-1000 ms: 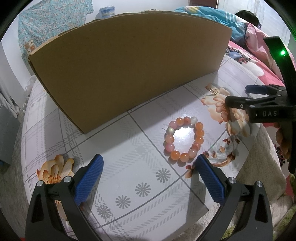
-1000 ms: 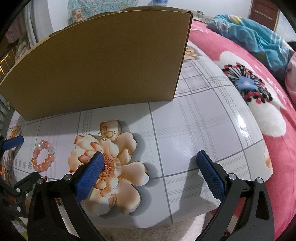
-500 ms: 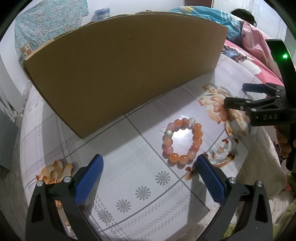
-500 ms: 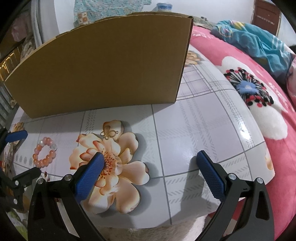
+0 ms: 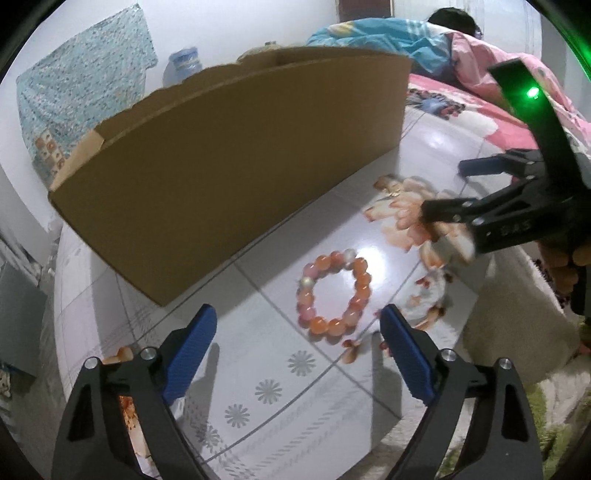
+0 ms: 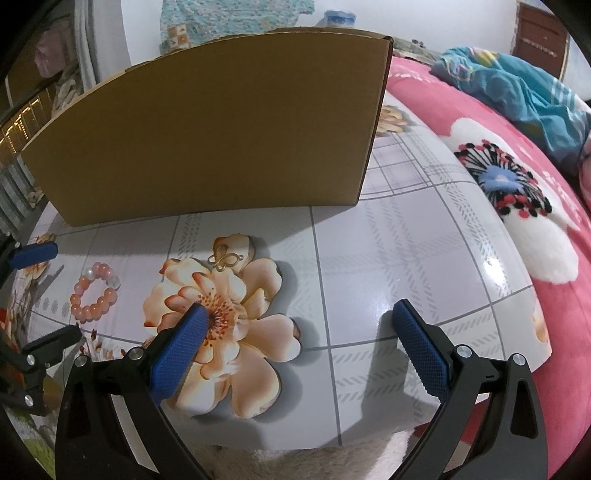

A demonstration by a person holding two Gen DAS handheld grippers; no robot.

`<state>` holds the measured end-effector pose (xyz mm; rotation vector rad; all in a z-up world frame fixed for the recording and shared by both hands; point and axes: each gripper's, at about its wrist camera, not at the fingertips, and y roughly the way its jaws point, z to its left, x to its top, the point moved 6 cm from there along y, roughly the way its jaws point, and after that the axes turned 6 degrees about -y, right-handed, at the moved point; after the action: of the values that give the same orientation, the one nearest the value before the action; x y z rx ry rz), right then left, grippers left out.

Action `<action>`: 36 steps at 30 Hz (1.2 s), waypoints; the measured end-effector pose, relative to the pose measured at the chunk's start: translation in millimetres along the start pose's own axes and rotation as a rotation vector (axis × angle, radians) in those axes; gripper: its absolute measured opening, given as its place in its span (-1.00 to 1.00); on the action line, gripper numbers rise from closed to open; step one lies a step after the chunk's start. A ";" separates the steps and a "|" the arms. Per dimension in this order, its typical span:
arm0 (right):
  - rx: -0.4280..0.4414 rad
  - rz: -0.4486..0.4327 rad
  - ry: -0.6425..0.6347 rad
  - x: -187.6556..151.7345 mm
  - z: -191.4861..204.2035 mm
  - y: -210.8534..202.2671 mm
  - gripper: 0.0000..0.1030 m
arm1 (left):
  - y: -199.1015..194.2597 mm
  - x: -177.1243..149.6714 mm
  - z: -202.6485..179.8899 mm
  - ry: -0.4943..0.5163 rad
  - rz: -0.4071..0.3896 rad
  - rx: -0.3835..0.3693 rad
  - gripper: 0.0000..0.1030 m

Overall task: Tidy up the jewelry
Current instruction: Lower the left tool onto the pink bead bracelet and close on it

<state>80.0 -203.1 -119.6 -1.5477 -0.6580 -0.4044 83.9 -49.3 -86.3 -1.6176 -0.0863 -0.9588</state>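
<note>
An orange and pink bead bracelet (image 5: 334, 293) lies on the flowered table, just ahead of my open left gripper (image 5: 297, 330); it also shows in the right wrist view (image 6: 95, 293). A small gold butterfly pendant (image 6: 225, 258) lies on a printed flower, ahead and left of my open right gripper (image 6: 299, 321); in the left wrist view it is a small glint (image 5: 394, 192). A tall open-topped cardboard box (image 5: 236, 158) stands behind both pieces; its inside is hidden. Both grippers are empty. The right gripper (image 5: 443, 184) shows at the right of the left wrist view.
The table top (image 6: 399, 243) ends close in front of the grippers, with a cream fleece (image 5: 517, 332) below it. A pink flowered blanket (image 6: 517, 192) and a person lying on the bed (image 5: 454, 22) are at the right. A water jug (image 5: 183, 64) stands behind the box.
My left gripper has risen and tilted, so the box's open top edge now shows. My right gripper has moved forward a little toward the pendant. The jewelry has not moved.
</note>
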 end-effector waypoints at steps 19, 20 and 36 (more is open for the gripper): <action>0.206 -0.161 0.037 -14.4 -5.4 -52.8 0.46 | -4.2 6.6 -12.6 0.046 -0.003 -0.056 -0.02; 0.215 -0.160 0.035 -15.9 -4.1 -53.7 0.46 | -3.2 6.8 -12.4 0.053 0.001 -0.054 -0.06; 0.248 -0.170 0.047 -2.9 -4.5 -41.0 0.34 | -5.9 19.8 -29.0 0.059 -0.011 -0.128 -0.12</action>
<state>52.7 -208.5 -89.0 -1.2484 -0.7760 -0.4670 78.4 -80.8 -70.4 -1.7055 0.0063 -1.0376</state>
